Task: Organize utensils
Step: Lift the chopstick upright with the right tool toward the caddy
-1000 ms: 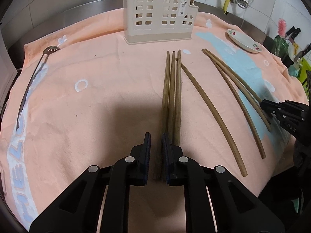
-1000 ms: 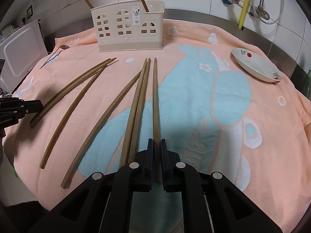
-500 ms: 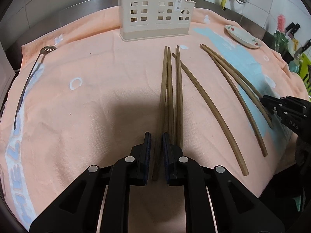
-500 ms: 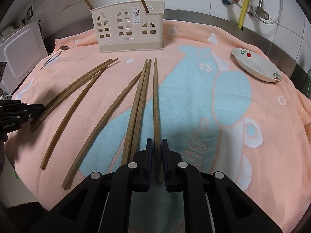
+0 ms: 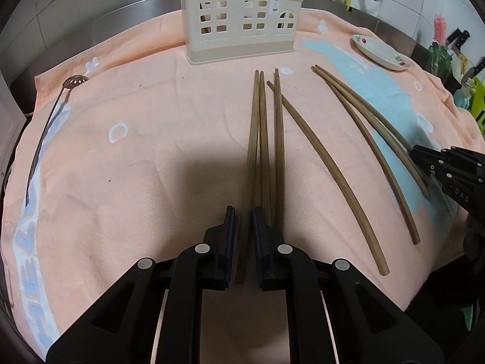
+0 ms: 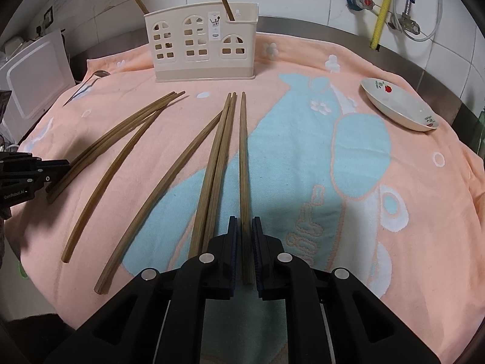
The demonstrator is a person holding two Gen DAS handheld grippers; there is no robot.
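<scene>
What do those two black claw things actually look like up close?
Each gripper is matte black plastic: two angular, hollowed-out arms with round silver pins, ending in flat fingers lined with dark blue ribbed pads. The left gripper and right gripper look alike. Small white lettering marks their sides. No cables show.

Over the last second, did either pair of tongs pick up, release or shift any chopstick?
No. The left tongs stay shut on one brown wooden chopstick, the right tongs on another. The left view crept slightly forward; loose chopsticks and beige plastic holder unmoved.
</scene>
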